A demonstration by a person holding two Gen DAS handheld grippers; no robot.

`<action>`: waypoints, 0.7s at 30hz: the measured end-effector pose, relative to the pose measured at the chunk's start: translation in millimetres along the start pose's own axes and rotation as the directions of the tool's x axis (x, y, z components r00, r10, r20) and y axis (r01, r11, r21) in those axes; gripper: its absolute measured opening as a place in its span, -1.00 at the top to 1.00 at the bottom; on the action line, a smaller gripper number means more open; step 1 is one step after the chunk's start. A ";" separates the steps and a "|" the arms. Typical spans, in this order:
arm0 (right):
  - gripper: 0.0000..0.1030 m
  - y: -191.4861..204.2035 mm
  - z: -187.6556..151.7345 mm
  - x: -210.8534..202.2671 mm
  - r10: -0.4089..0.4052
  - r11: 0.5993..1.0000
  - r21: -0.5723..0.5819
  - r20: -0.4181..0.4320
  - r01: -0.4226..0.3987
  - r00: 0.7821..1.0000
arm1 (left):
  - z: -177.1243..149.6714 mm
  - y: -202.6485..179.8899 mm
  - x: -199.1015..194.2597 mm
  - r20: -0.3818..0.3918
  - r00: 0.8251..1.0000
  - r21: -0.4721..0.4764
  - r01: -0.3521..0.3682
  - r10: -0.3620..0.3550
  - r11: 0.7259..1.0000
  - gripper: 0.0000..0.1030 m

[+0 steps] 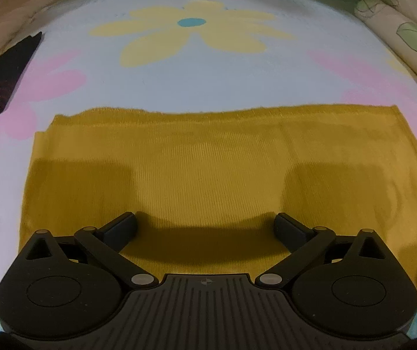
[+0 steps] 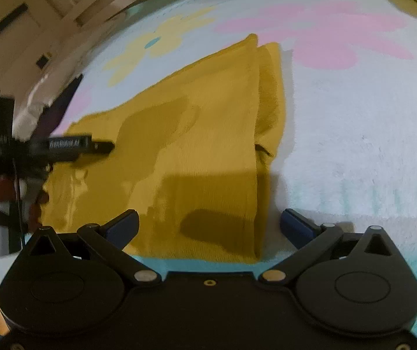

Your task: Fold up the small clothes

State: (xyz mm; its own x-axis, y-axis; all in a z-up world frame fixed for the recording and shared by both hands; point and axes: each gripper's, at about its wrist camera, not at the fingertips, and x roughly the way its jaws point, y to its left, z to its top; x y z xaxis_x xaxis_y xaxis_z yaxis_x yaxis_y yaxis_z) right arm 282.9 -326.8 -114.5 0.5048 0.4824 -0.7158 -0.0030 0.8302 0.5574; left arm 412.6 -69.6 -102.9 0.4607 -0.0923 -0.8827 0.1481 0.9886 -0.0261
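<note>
Flowered bedding (image 1: 208, 81) carries your mustard garment (image 1: 223, 169) flat near its front edge, part-folded; left tool (image 1: 205, 224) and right tool (image 2: 208, 223) hover wide open, empty, poised for another fold.

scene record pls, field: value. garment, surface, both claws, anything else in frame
garment: mustard cloth, lying flat, already folded, layered edge along its right side in the right wrist view
surface: light blue flowered blanket
left claw: open, over the cloth's near part, gripping nothing
right claw: open, straddling the cloth's near right folded edge, gripping nothing
other: dark garment at left of the blanket; leaf-print pillow at right
</note>
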 end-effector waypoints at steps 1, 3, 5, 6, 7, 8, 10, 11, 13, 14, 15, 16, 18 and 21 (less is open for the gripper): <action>-1.00 -2.3 1.6 -0.6 0.010 1.000 0.018 0.003 -0.010 1.000 | -3.2 0.6 -2.4 -0.006 1.000 0.000 0.008 -0.008 1.000 -0.97; -0.99 -9.7 4.6 -2.0 0.036 0.997 0.070 0.015 -0.037 0.999 | -7.9 -0.6 -7.1 -0.018 1.000 0.004 0.023 -0.023 1.000 -0.97; -0.99 -19.8 7.9 -3.3 0.067 0.987 0.142 0.037 -0.072 0.997 | -15.4 -0.5 -11.4 -0.028 0.999 0.012 0.032 -0.032 0.999 -0.97; -0.99 -25.8 9.1 -3.3 0.081 0.979 0.184 0.056 -0.090 0.995 | -17.8 -1.4 -13.0 -0.029 0.999 0.026 0.032 -0.031 0.999 -0.97; -0.99 -31.7 10.2 -2.9 0.094 0.968 0.227 0.077 -0.109 0.993 | -20.0 -2.6 -14.2 -0.030 0.999 0.040 0.028 -0.026 0.999 -0.97; -1.00 -37.3 11.4 -1.6 0.109 0.955 0.266 0.097 -0.131 0.989 | -22.2 -3.7 -15.1 -0.032 0.999 0.051 0.025 -0.024 0.998 -0.97; -1.00 -47.4 14.5 1.1 0.131 0.929 0.330 0.137 -0.170 0.982 | -25.3 -6.5 -16.4 -0.030 0.999 0.064 0.021 -0.019 0.998 -0.97; -1.00 -50.3 16.3 2.1 0.136 0.919 0.349 0.154 -0.182 0.979 | -26.3 -7.4 -16.0 -0.029 0.999 0.069 0.015 -0.013 0.997 -0.97; -1.00 -52.6 20.6 5.4 0.144 0.910 0.363 0.173 -0.199 0.974 | -26.7 -8.8 -13.5 -0.027 1.000 0.084 0.008 -0.005 0.996 -0.97; -1.00 -52.2 23.0 7.6 0.147 0.911 0.359 0.175 -0.202 0.974 | -26.8 -8.5 -12.8 -0.026 1.000 0.086 0.006 -0.004 0.996 -0.97; -1.00 -51.1 25.5 10.2 0.149 0.914 0.352 0.176 -0.203 0.973 | -26.8 -7.8 -12.7 -0.024 1.000 0.086 0.005 -0.003 0.996 -0.97; -1.00 -50.3 28.6 12.9 0.155 0.916 0.342 0.178 -0.209 0.972 | -26.7 -7.2 -12.4 -0.022 1.000 0.083 0.005 -0.004 0.997 -0.98; -1.00 -48.0 32.6 19.6 0.179 0.915 0.328 0.189 -0.234 0.966 | -25.1 -6.0 -11.9 -0.022 1.000 0.078 0.009 -0.008 0.997 -0.98; -1.00 -47.3 37.2 28.1 0.213 0.910 0.310 0.220 -0.275 0.952 | -24.8 -3.2 -12.1 -0.019 1.000 0.072 0.019 -0.017 0.997 -0.98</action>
State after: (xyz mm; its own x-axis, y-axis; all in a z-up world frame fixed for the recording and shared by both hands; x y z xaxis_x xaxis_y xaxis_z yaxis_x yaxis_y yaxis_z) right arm 329.3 -362.9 -145.4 0.6700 0.5746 -0.4699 0.1258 0.5360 0.8348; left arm 384.8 -68.7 -103.8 0.4412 -0.1071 -0.8910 0.2190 0.9757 -0.0088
